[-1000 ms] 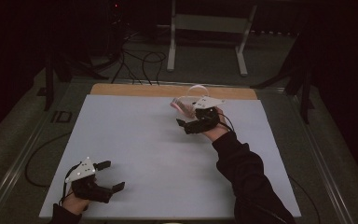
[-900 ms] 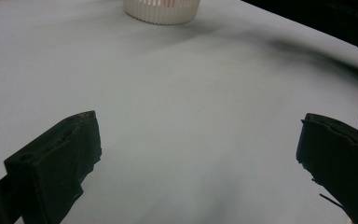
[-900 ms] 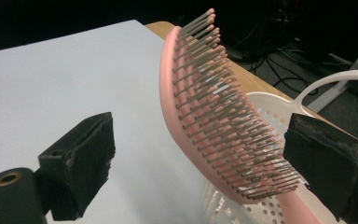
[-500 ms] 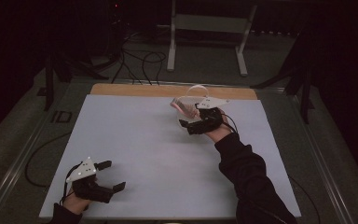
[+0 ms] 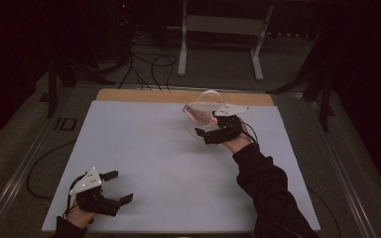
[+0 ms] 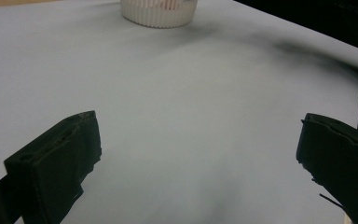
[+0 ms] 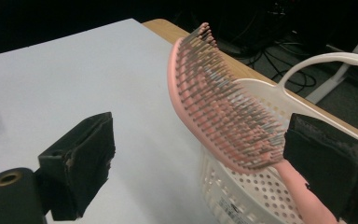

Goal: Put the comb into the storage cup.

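— Status, right side?
— My right gripper, jaws spread wide, sits beside the pink bristled plastic hairbrush, which rests tilted in the white perforated plastic basket at the worktop's far edge.
— Left?
— My left gripper gapes wide, holding nothing, near corner.

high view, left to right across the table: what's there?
left gripper → pink hairbrush → right gripper, then the person's dark sleeve. All on the pale table top. The white basket sits under the brush and overlaps it, so I leave it out of the order.
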`<action>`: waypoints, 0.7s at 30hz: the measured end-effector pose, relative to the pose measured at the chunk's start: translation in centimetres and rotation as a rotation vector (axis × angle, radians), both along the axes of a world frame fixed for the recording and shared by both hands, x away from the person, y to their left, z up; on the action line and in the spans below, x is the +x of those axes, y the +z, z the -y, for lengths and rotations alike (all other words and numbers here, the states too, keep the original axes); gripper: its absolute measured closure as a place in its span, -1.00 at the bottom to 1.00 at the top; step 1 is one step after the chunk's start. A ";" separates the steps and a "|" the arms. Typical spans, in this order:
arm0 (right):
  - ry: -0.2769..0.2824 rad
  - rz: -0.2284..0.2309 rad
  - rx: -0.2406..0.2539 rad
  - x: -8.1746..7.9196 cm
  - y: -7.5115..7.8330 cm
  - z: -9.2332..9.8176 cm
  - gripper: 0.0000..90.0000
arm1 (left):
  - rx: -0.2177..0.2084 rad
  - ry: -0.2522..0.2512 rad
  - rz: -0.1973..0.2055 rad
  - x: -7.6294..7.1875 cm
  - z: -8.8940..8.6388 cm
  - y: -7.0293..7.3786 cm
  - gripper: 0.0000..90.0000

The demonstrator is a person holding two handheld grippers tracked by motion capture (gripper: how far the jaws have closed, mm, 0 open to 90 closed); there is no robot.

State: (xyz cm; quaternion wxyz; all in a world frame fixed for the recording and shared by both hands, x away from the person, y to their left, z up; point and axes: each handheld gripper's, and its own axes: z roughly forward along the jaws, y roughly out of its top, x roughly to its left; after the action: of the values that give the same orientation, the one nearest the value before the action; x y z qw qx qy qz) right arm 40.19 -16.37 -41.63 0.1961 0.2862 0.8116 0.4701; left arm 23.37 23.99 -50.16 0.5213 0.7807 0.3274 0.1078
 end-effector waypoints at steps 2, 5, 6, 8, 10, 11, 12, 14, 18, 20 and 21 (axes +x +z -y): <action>-0.001 0.001 0.004 -0.2 0.0 0.3 -0.81 | 0.000 0.000 0.001 0.0 0.0 0.0 -1.00; -0.005 0.003 0.004 -0.4 0.0 0.5 -0.81 | -0.001 0.001 0.001 0.0 0.0 0.0 -1.00; -0.010 0.008 0.004 -0.7 0.0 0.7 -0.81 | 0.001 0.000 0.000 0.0 0.0 0.0 -1.00; -0.008 0.012 0.007 -0.9 -0.1 0.9 -0.81 | 0.001 -0.001 0.000 0.0 0.0 0.0 -1.00; -0.009 0.011 0.006 -1.1 -0.1 1.1 -0.81 | 0.002 0.000 0.004 0.0 0.0 0.0 -1.00; -0.009 0.011 0.006 -1.1 -0.1 1.1 -0.81 | 0.002 0.000 0.004 0.0 0.0 0.0 -1.00; -0.010 0.010 0.010 -1.4 -0.3 1.3 -0.81 | 0.001 0.000 0.005 0.0 0.0 0.1 -1.00; -0.007 0.005 0.013 -1.7 -0.4 1.5 -0.81 | 0.001 0.000 0.005 0.0 0.0 0.1 -1.00; -0.008 -0.001 0.024 -2.3 -0.7 1.9 -0.81 | 0.001 0.001 0.005 0.0 0.0 0.0 -1.00; -0.009 -0.001 0.032 -2.6 -0.8 2.2 -0.81 | 0.000 0.000 0.004 0.0 0.0 0.0 -1.00; -0.009 -0.001 0.032 -2.6 -0.8 2.2 -0.81 | 0.000 0.000 0.004 0.0 0.0 0.0 -1.00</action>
State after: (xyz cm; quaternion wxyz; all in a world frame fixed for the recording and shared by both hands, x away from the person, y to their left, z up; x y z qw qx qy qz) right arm 37.62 -18.58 -42.40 0.1933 0.2928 0.8029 0.4819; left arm 23.34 24.00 -50.12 0.5220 0.7804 0.3264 0.1094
